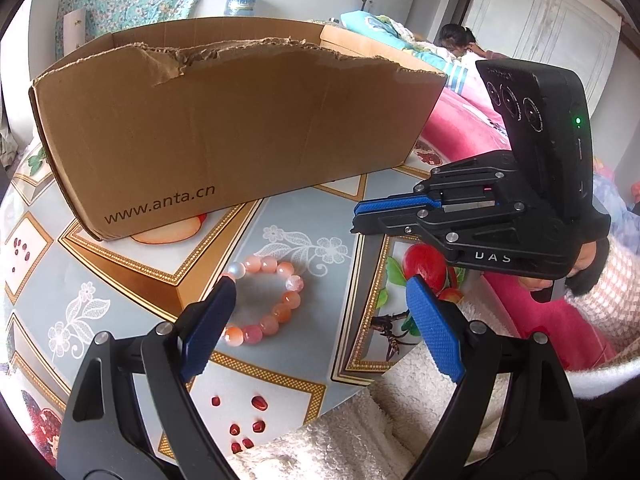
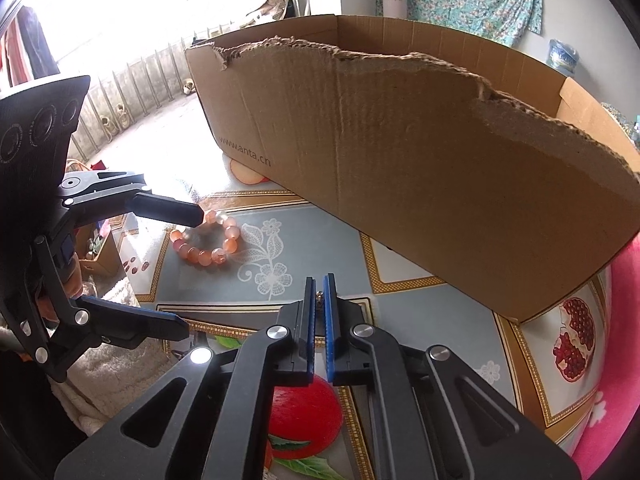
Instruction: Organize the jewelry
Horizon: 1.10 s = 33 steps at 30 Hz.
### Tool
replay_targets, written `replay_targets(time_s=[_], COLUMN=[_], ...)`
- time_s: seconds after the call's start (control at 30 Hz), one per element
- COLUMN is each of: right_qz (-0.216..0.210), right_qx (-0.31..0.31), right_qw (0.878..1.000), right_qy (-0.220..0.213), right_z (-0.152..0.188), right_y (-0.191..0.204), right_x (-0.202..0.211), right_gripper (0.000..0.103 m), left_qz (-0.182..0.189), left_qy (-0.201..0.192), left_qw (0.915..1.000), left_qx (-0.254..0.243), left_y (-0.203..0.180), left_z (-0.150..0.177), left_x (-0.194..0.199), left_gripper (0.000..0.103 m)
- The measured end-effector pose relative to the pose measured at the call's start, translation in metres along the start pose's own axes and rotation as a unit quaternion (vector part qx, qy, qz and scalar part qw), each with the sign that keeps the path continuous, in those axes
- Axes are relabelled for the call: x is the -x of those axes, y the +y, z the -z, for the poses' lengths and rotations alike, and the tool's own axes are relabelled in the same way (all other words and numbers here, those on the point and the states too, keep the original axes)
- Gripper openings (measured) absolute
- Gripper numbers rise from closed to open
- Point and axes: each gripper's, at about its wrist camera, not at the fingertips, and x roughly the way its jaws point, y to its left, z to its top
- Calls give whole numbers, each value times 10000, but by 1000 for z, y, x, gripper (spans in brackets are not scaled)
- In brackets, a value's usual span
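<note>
From my left wrist camera, the left gripper (image 1: 320, 292) stands wide open with nothing between its blue, knurled pads. The bead bracelet (image 1: 262, 300), a ring of smooth, glossy pink and orange spheres with one milky white bead, lies flat on the tablecloth (image 1: 132, 292); my left finger covers part of its near-left arc, though I cannot tell if it touches. The cloth is a shiny print of lace flowers, gold-bordered panels and pomegranate seeds. Behind the bracelet sits a corrugated cardboard box (image 1: 240, 120) with a ragged, torn upper edge; it reads "www.anta.cn". A fuzzy white towel (image 1: 360, 432) drapes over the near table edge. At right, the right gripper (image 1: 356, 216) shows side-on, its body marked "DAS", a green light on its upright black module, and a hand (image 1: 588, 264) in a checked sleeve behind it. A person rests on bedding in the far background.

From my right wrist camera, the right gripper (image 2: 319, 292) is closed, its blue pads almost together on a small metallic piece (image 2: 319, 299) too tiny to identify. The left gripper (image 2: 192, 268) reaches in from the left, jaws spread, the upper finger overlapping the bracelet (image 2: 204, 240). The box (image 2: 420, 180) fills the right side, blocking what lies beyond, its "www.anta.cn" lettering readable near its lower left corner.
</note>
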Motion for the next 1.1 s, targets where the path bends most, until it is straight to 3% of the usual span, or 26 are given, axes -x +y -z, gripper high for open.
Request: replay_targets(time_s=[0.17,0.33,0.43,0.47,0.63,0.83,1.0,1.1], right_qz=[153,345,277,246,115,-26,-122,-154], right_qx=[-370,-905,-1271,-1384,-1649,-1725,-1692,-1704], right_qw=[9990,9950,9908,9892,9851,9835,9838,9833], right_qy=[-177,-263,-369,-402,-476,-541,-586,-624], right_z=[3,13,21,24,33,35,36,36], right_y=[-16,-33,-43,-45,-47,-51,-52,-53], right_x=[15,23,26,27,22,14,13,15], right_gripper=[4,4,4,4,5,5,5,5], left_qz=[-7,167,414,413,145,130,-158,-451], left_qy=[-72,-443,-597,-571,-233,78,178,220], left_qw=[10000,9989,9973,9975,9995,9984,9966,9908], left_qx=[4,-19,54,79,-180,-549,-787,-1258], left_y=[-4,-16,-20,-20,-26,-32,-37,-47], left_z=[-1,-6,-13,-15,-31,-35,-35,-33], left_x=[2,7,2,-3,-30,-48,-54,-56], left_gripper=[83,83,73,64,36,27,19,14])
